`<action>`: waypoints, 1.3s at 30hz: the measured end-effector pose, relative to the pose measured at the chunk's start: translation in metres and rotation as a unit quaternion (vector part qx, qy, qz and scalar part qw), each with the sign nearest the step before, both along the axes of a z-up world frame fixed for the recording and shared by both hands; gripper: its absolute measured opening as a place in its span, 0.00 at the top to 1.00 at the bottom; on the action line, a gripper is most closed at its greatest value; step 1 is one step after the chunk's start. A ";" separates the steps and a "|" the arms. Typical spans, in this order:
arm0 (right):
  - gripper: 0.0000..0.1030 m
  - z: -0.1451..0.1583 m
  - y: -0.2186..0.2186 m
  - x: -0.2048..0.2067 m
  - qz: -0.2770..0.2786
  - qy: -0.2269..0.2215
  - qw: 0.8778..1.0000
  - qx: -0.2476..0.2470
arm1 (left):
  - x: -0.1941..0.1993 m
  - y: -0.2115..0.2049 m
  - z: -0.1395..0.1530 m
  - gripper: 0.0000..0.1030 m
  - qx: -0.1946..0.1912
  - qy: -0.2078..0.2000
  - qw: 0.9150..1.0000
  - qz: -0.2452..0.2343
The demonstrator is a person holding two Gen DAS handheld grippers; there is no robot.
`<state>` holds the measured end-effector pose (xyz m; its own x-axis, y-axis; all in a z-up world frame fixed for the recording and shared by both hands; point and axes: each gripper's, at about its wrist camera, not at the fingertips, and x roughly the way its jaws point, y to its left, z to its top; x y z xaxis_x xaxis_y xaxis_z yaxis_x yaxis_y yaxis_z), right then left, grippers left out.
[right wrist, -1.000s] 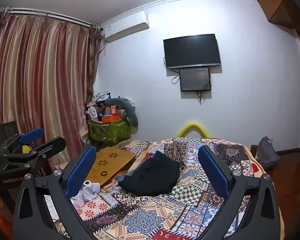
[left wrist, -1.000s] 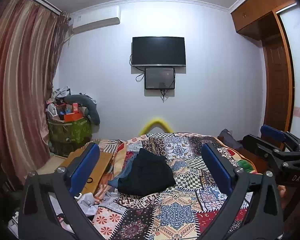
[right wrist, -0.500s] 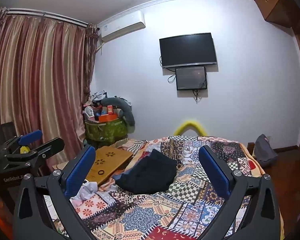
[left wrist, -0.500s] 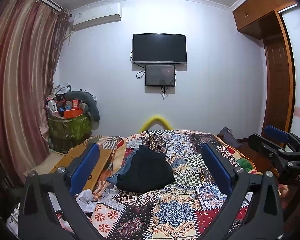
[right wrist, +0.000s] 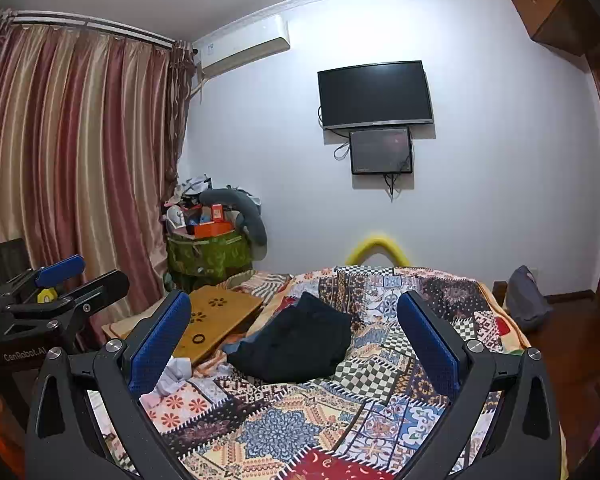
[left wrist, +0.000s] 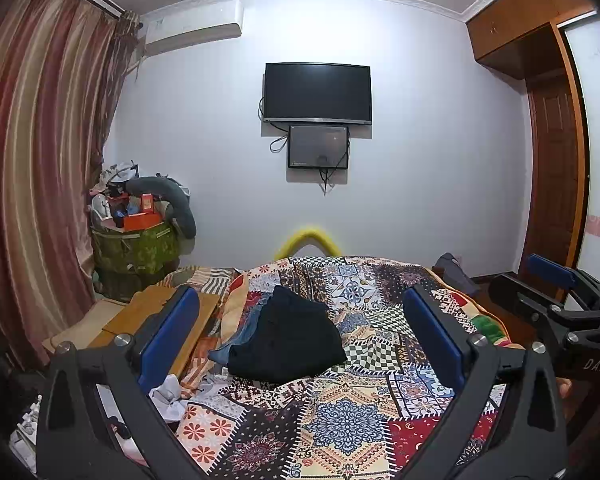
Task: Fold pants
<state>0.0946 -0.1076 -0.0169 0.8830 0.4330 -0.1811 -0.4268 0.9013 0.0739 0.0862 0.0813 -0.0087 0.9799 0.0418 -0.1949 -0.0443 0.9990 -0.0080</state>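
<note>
Left wrist view: the left claw [left wrist: 300, 344] is hovering with jaws spread wide, pinching nothing. Over the last second the view has been tipping slightly upward; the dark pants [left wrist: 288, 344] are staying put ahead of the claw, between its blue pads, well apart from them. Whether they are awaiting folding or already folded is undetermined.

Right wrist view: the right claw [right wrist: 294, 344] is likewise hanging spread and empty. The pants [right wrist: 296, 346] are lying as a soft, matte, rumpled heap on the patchwork bedspread [right wrist: 300, 432], over blue denim [right wrist: 231, 347].
</note>
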 end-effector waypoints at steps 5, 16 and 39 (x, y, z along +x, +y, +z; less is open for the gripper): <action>0.01 0.000 0.000 0.001 -0.001 0.003 1.000 -0.001 | 0.003 0.000 0.000 0.00 0.000 0.003 1.000 -0.001; 0.01 0.001 -0.001 0.000 -0.006 0.006 1.000 0.000 | 0.005 0.003 -0.003 0.00 -0.005 0.008 1.000 -0.014; 0.01 0.005 -0.003 -0.004 -0.009 0.000 1.000 0.003 | 0.003 0.001 -0.001 0.00 -0.011 0.012 0.999 -0.032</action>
<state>0.0902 -0.1104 -0.0121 0.8907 0.4179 -0.1791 -0.4101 0.9085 0.0801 0.0895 0.0820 -0.0096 0.9756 -0.0262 -0.2181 0.0200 0.9993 -0.0307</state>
